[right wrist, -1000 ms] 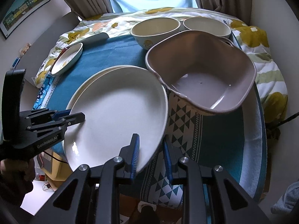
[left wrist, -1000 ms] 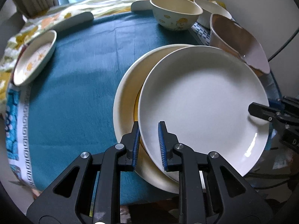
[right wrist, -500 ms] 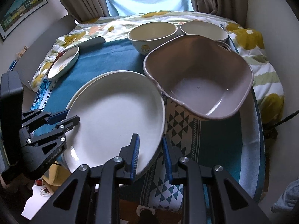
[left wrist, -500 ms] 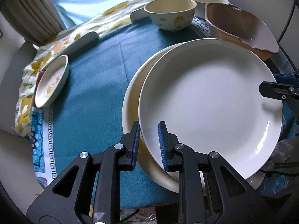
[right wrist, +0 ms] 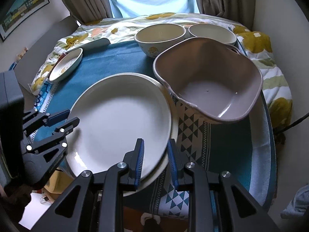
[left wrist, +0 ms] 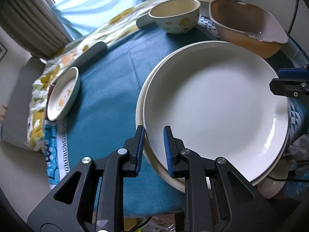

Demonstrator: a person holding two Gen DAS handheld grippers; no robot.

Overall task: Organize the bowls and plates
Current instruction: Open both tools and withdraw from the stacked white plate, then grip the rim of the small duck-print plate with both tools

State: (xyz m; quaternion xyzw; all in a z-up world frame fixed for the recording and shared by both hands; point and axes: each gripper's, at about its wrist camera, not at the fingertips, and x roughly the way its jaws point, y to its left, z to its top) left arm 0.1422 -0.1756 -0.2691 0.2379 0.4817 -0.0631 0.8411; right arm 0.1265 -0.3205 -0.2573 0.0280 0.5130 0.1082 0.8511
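A large white plate [left wrist: 216, 104] lies on a cream plate [left wrist: 140, 104] on the teal cloth. It also shows in the right wrist view [right wrist: 119, 121], over the cream plate [right wrist: 168, 160]. My left gripper [left wrist: 153, 148] is shut on the white plate's near rim. My right gripper [right wrist: 155, 158] is shut on the opposite rim. A brown square bowl [right wrist: 210, 94] stands just right of the plates. A cream cartoon bowl [right wrist: 160, 36], a white bowl [right wrist: 212, 33] and a small dish [right wrist: 66, 65] stand farther off.
The teal cloth [left wrist: 108, 89] covers the table's middle, with a patterned mat [right wrist: 193, 135] under the brown bowl. A flowered cloth [right wrist: 125, 25] lies at the back by the curtains. The stacked plates overhang the table's front edge.
The white plate has come down and slid left, closer over the cream plate. Both grippers kept their hold on its rims and both views rose a little.
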